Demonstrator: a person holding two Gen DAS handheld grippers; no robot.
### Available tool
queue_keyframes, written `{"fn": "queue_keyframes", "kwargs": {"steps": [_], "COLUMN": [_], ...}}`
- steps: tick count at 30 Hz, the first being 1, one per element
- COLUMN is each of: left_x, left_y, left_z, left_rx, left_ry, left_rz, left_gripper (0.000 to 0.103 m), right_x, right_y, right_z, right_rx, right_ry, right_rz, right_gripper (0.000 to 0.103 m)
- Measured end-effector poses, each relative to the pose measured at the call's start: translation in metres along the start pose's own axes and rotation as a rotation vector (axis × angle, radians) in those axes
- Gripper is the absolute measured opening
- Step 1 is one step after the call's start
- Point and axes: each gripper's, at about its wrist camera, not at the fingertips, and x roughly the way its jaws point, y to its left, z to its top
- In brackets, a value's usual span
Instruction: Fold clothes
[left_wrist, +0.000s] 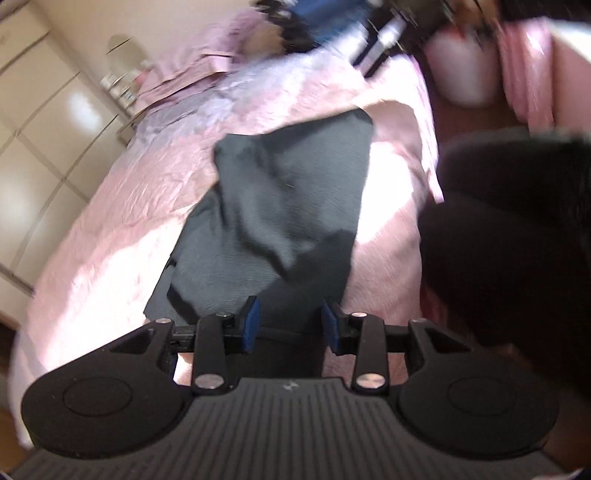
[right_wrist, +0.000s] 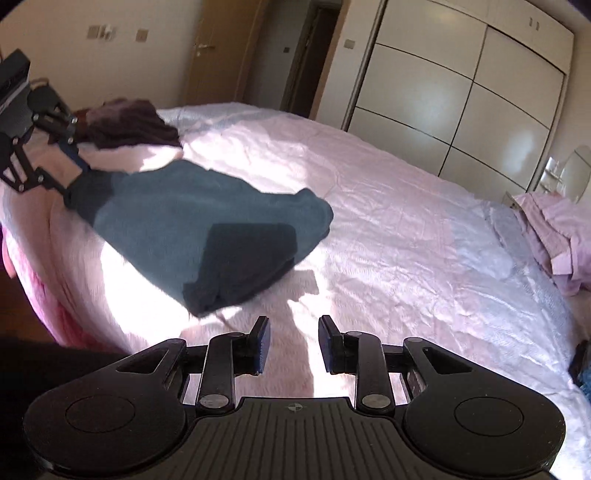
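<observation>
Lying across the near corner of a wide bed covered with a crinkled pale pink bedspread (right_wrist: 388, 206) is the task's thing, a dark teal knitted garment (right_wrist: 192, 218), partly folded, with a darker folded-over panel on its near end and a loose ridge of cloth running down its middle in the left wrist view (left_wrist: 280, 206).

The left gripper (left_wrist: 290, 325) hovers over the garment's near edge with its blue-padded fingers (left_wrist: 250, 325) spread apart; dark cloth shows in the gap below them, but the pads do not press on it. From the right wrist view the same left gripper (right_wrist: 75, 173) sits at the garment's far left end, its tips at or just above the cloth; whether they touch it cannot be told from there.

The right gripper (right_wrist: 293, 343) hangs above bare, sunlit bedspread just short of the garment's near fold, its fingers (right_wrist: 262, 345) parted with nothing between them.

A dark maroon heap of cloth (right_wrist: 129, 123) rests on the bed's far left corner, apart from the teal garment. A stack of folded pale pink fabric (right_wrist: 554, 236) lies at the bed's right end. No basket, box or other container shows itself; the clothes lie straight on the bedspread. White panelled wardrobe doors (right_wrist: 461, 99) line the wall behind the bed, beside a wooden door (right_wrist: 218, 51).
</observation>
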Motion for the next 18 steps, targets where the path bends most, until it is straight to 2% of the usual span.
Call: {"fn": "queue_keyframes", "kwargs": {"steps": [3,4,8,12,14,15,16,17,18], "left_x": [0.002,0.008,0.048,0.094,0.111,0.114,0.117,0.120,0.115], "left_y": [0.044,0.057,0.101,0.128,0.135,0.137,0.138,0.140,0.139], "left_z": [0.006,0.008,0.011,0.003,-0.004,-0.007,-0.011,-0.014,-0.015], "left_rx": [-0.185,-0.228,-0.355,-0.494,-0.567,-0.593,-0.619,-0.646,-0.650], "left_ry": [-0.044,-0.051,-0.036,0.028,0.045,0.036,0.026,0.017,-0.006], "left_rz": [-0.014,-0.014,-0.026,-0.036,-0.084,-0.104,-0.124,-0.145,-0.136], "left_gripper": [0.042,0.046,0.046,0.044,0.036,0.029,0.015,0.012,0.010], "right_x": [0.021,0.030,0.071,0.119,0.142,0.153,0.165,0.177,0.187], "right_y": [-0.012,-0.017,-0.039,-0.063,-0.075,-0.081,-0.087,-0.093,-0.097], "right_z": [0.021,0.029,0.051,0.068,0.073,0.075,0.076,0.077,0.077], "right_rx": [0.109,0.149,0.291,0.414,0.478,0.514,0.550,0.586,0.618], "right_ry": [-0.021,-0.028,-0.038,-0.034,-0.040,-0.033,-0.014,0.004,0.029], "right_rz": [0.050,0.072,0.152,0.209,0.234,0.240,0.242,0.245,0.258], "right_gripper": [0.055,0.058,0.058,0.058,0.058,0.058,0.058,0.058,0.041]}}
